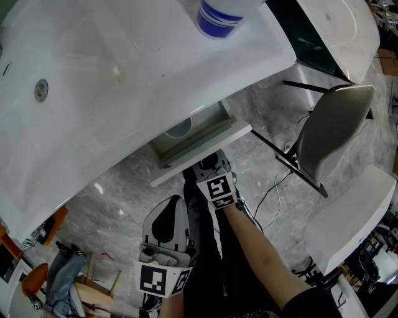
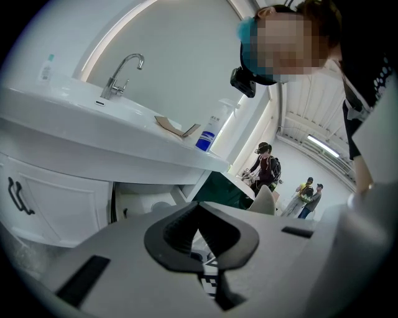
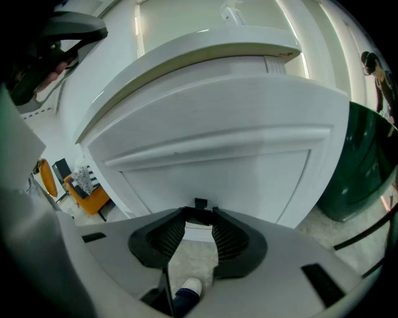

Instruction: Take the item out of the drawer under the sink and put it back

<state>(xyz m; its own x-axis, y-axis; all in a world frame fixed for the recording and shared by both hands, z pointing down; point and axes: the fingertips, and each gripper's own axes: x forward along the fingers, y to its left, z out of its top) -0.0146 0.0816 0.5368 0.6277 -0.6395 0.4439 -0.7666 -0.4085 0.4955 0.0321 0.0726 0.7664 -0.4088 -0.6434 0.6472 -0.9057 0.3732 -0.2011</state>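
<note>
The white drawer under the sink stands partly pulled out. A round pale item lies inside it, half hidden by the counter edge. My right gripper is at the drawer front, its jaws closed down on the small black handle. My left gripper hangs lower and nearer to me, shut with nothing in it. In the left gripper view its tips meet, with the open space under the sink beyond them.
A blue-labelled bottle stands on the counter, with a faucet further along. A grey chair and a white bench stand to the right, with cables on the floor. Orange clutter lies at lower left. People stand far off.
</note>
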